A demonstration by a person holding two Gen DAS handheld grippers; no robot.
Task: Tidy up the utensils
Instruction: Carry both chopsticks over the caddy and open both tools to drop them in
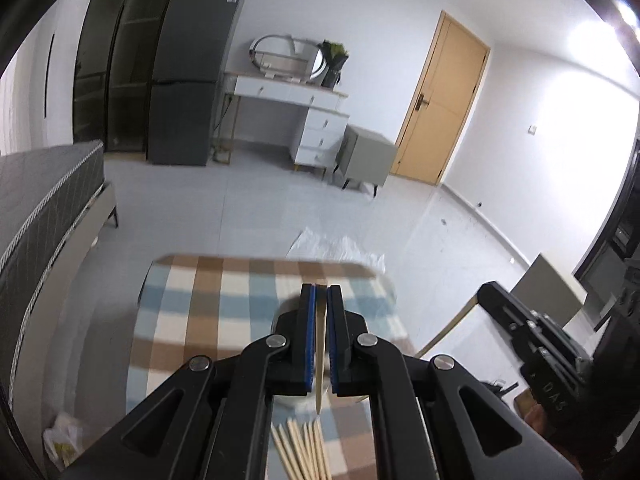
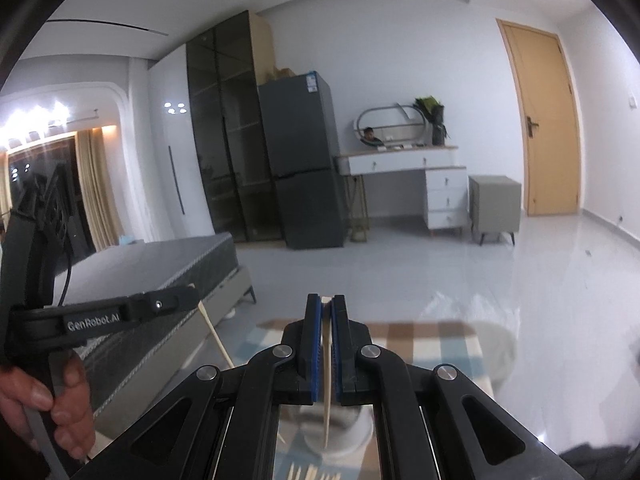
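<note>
My left gripper [image 1: 321,292] is shut on a single wooden chopstick [image 1: 320,360] that hangs down between the blue pads. It is held high above the checked table [image 1: 192,320]. Several more chopsticks [image 1: 300,452] lie on the cloth below. A white cup [image 1: 294,400] sits under the jaws, mostly hidden. My right gripper [image 2: 327,304] is shut on another chopstick [image 2: 327,380], above the white cup [image 2: 340,436]. The left gripper also shows in the right wrist view [image 2: 192,294] at the left, with its chopstick [image 2: 214,334] slanting down.
A bed [image 1: 36,208] stands left of the table. A clear plastic bag [image 1: 336,244] lies on the floor beyond the table. A fridge [image 1: 192,80], a white dresser [image 1: 304,120], a grey stool [image 1: 366,156] and a wooden door [image 1: 440,100] line the far wall.
</note>
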